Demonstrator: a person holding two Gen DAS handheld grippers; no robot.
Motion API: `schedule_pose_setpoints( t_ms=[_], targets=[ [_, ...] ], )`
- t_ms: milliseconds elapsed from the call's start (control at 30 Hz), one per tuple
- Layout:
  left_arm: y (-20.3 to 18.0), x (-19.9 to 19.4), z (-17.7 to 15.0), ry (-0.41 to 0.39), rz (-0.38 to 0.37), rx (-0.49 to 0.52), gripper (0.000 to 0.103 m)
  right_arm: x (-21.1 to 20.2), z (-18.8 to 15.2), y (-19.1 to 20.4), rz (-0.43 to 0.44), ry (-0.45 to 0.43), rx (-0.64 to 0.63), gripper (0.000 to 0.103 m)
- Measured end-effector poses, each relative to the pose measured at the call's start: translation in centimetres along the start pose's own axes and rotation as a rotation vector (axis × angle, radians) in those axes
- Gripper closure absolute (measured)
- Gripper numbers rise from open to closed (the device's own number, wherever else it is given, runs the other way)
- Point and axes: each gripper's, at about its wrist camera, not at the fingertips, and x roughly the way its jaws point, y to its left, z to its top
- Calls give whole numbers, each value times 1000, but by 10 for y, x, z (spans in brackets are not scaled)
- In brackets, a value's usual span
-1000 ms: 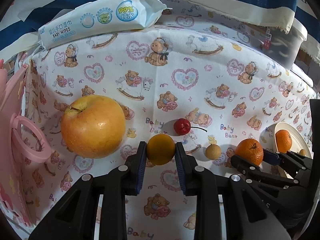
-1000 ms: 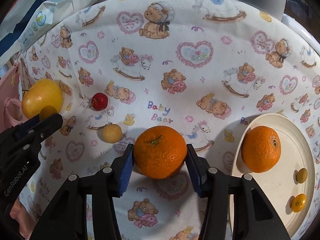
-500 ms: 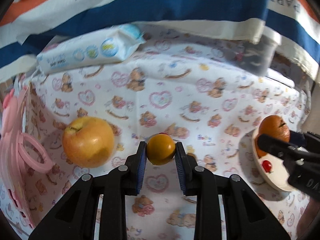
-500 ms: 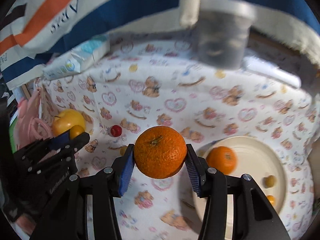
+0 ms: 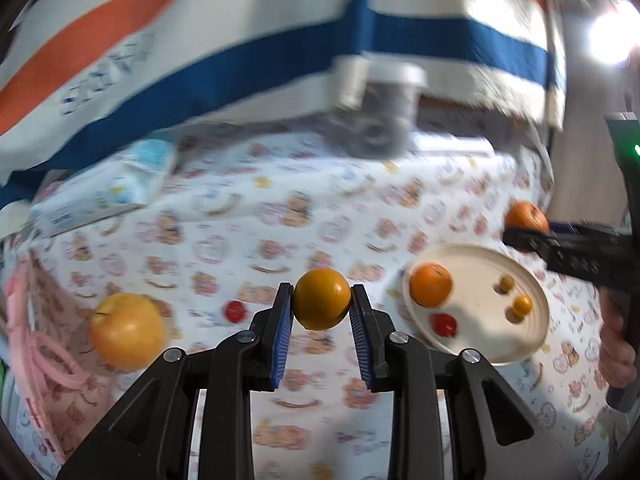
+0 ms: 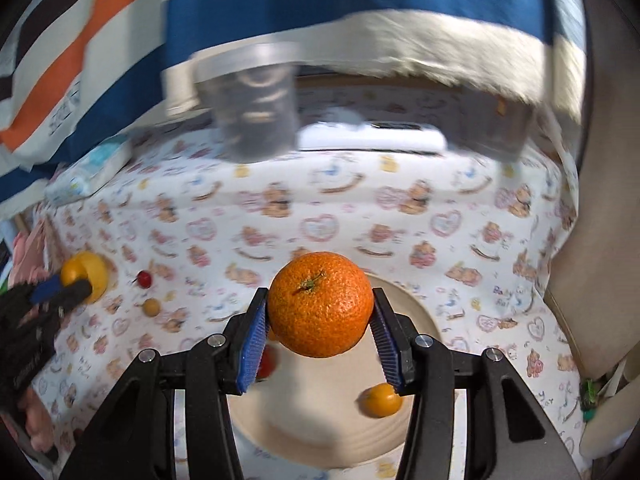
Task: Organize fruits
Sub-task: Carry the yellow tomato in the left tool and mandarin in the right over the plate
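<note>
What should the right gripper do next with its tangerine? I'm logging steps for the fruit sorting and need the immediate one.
Probably lower it and let go. The right gripper holds the tangerine clear above the cream plate, where another tangerine and small fruits already lie. Aim for a bare patch of the plate.

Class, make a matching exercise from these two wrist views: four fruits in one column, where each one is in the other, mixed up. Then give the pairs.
1. large orange
2. small smooth orange fruit
3. yellow apple
4. red cherry

A. on the cloth, beside the apple
B. in the left tongs
C. on the cloth, far left
D. in the right tongs

Pairs: 1-D, 2-B, 3-C, 4-A
</note>
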Motion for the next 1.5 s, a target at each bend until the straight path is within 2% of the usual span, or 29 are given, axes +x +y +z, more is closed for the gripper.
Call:
schedule_pose_setpoints(
  t_ms=[100,233,367,567,733,1033,1167,1500],
  targets=[
    [-25,14,5,56,-43,27,76,9,-2,-13,-13,24,22,52],
    [-54,36,14,138,-129,8,76,19,-5,-31,6,60,85,52],
    [-85,52,21,177,-165,29,76,28,-6,-49,-37,73,128,52],
    [-116,78,20,228,-206,23,76,46,-11,-79,-36,129,214,52],
    [-121,92,6,253,-206,37,76,63,-16,-84,16,188,248,52],
    [-130,101,-4,277,-200,79,76,80,-21,-65,-3,223,177,52],
    [-129,101,-5,273,-195,84,76,92,-26,-63,42,278,194,52],
    [-130,102,-6,268,-195,97,76,94,-26,-56,42,276,200,51]
  ],
)
